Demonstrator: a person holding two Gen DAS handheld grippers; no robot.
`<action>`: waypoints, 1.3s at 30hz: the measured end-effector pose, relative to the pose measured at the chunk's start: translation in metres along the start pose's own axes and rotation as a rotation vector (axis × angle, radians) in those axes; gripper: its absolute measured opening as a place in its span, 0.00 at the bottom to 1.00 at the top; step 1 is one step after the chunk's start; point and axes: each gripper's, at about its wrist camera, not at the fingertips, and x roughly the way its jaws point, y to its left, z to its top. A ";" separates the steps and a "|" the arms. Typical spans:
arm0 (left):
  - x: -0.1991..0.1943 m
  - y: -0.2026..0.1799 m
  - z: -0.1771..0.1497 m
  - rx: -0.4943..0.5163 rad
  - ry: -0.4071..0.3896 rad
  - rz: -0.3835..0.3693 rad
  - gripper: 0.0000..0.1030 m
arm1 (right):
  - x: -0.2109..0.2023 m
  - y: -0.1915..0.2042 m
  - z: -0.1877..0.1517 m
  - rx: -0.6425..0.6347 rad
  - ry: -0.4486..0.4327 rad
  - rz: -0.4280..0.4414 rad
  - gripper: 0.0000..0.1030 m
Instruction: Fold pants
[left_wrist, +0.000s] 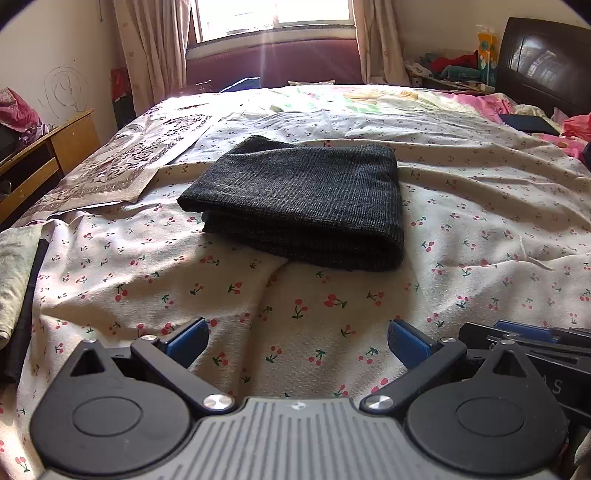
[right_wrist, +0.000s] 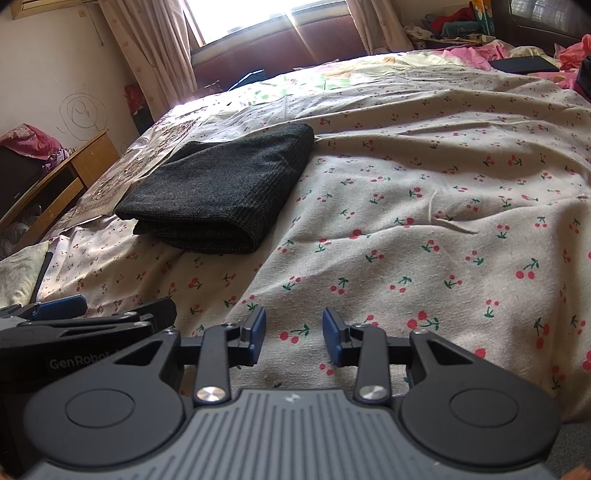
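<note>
folded dark pants (left_wrist: 295, 206) lie on the cherry-print bed (left_wrist: 480, 229); left claw (left_wrist: 298, 345) spread wide, right claw (right_wrist: 294, 338) partly spread, both empty.

Sunlit bedroom ahead of me

I see a bright curtained window (left_wrist: 273, 14), a scribbled wall (left_wrist: 62, 88), a wooden desk (left_wrist: 55, 147), a dark headboard (left_wrist: 546, 62).
</note>
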 end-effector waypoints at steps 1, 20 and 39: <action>0.000 0.000 0.000 0.000 0.000 0.000 1.00 | 0.000 0.000 0.000 0.000 0.000 0.000 0.35; 0.000 0.000 0.000 0.001 0.000 0.003 1.00 | 0.000 0.000 0.000 0.000 0.000 0.000 0.35; 0.001 -0.001 0.000 0.000 0.006 -0.003 1.00 | 0.001 0.000 0.000 -0.001 0.001 0.001 0.35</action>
